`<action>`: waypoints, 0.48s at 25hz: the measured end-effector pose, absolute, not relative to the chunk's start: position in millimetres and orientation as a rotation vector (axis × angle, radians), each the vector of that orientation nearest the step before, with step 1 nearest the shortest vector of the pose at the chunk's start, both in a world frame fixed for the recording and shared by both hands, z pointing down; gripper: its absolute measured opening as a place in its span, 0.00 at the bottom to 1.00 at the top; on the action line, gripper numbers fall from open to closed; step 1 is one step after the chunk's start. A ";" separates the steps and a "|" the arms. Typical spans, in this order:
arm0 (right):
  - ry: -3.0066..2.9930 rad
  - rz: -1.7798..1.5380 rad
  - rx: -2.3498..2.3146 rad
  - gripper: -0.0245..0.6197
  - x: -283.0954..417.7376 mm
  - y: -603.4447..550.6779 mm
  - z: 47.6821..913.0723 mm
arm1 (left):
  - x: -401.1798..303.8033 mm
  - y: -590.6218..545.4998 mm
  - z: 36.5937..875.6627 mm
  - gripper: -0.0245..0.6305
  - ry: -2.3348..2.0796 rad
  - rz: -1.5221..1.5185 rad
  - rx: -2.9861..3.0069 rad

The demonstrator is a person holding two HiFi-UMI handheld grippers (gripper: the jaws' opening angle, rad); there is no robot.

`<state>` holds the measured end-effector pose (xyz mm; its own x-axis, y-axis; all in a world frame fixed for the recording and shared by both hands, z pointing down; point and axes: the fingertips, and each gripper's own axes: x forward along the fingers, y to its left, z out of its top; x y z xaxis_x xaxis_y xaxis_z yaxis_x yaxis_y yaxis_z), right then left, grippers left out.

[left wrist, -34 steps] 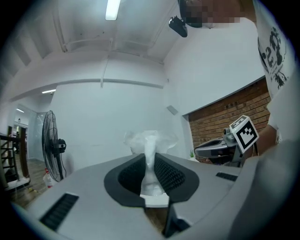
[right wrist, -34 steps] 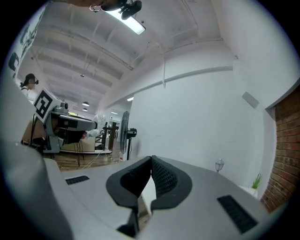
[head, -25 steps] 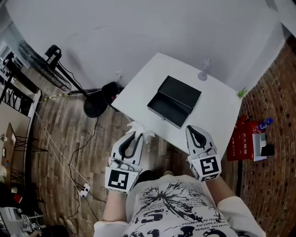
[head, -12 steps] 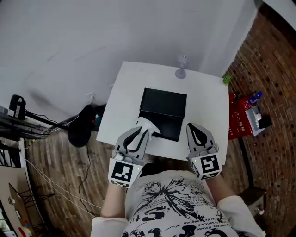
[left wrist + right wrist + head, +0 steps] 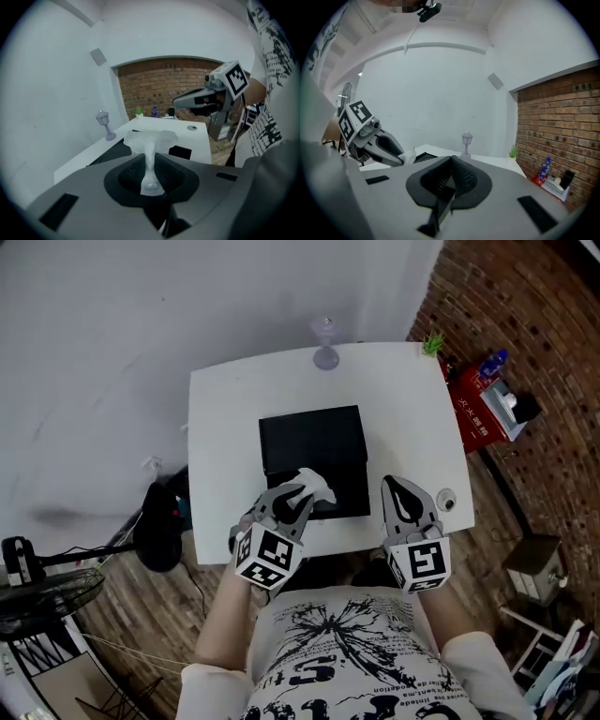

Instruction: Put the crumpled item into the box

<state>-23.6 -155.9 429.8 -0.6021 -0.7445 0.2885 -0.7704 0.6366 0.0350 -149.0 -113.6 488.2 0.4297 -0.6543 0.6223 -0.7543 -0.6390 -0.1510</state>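
White square table [image 5: 220, 418] carries black rectangular box [image 5: 314, 439]. Crumpled white tissue [image 5: 315, 486] is pinched by left gripper [image 5: 298, 500] over box near edge; release is not yet done. Right gripper [image 5: 405, 499] is closed, empty.

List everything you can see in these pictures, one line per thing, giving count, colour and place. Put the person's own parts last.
table: one, white, against the white wall
box: one, black, middle of the table
crumpled tissue: one, white, over the box's near edge, pinched in the left tool
lamp-post figurine: one, pale purple, far edge of the table
small plant: one, green, far right corner of the table
cable hole cap: one, grey, near right corner of the table
red case: one, on the floor, right of the table
bottle: one, blue, beside the red case
fan: one, black, on the floor at left
left tool: one, grey and black, shut on the tissue
right tool: one, grey and black, shut, empty, at the table's near edge
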 end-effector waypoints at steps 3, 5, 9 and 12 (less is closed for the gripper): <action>-2.530 0.153 1.315 0.06 -18.1 -164.0 443.0 | -141.0 -119.6 524.8 0.15 -1.068 1.214 2.573; -2.495 0.166 1.368 0.06 -13.5 -167.7 451.1 | -135.4 -121.6 546.1 0.15 -0.952 1.285 2.587; -2.433 0.206 1.439 0.06 -2.4 -177.1 468.9 | -127.0 -131.5 579.8 0.15 -0.813 1.324 2.577; -2.396 0.236 1.473 0.06 5.3 -180.9 481.2 | -123.4 -138.3 599.9 0.15 -0.747 1.342 2.563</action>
<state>5.3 -180.9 481.2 -0.4188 -0.8374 0.3513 -0.8899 0.4555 0.0249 -123.4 -138.3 599.9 0.4745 -0.3576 0.8043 -0.4948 -0.8641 -0.0923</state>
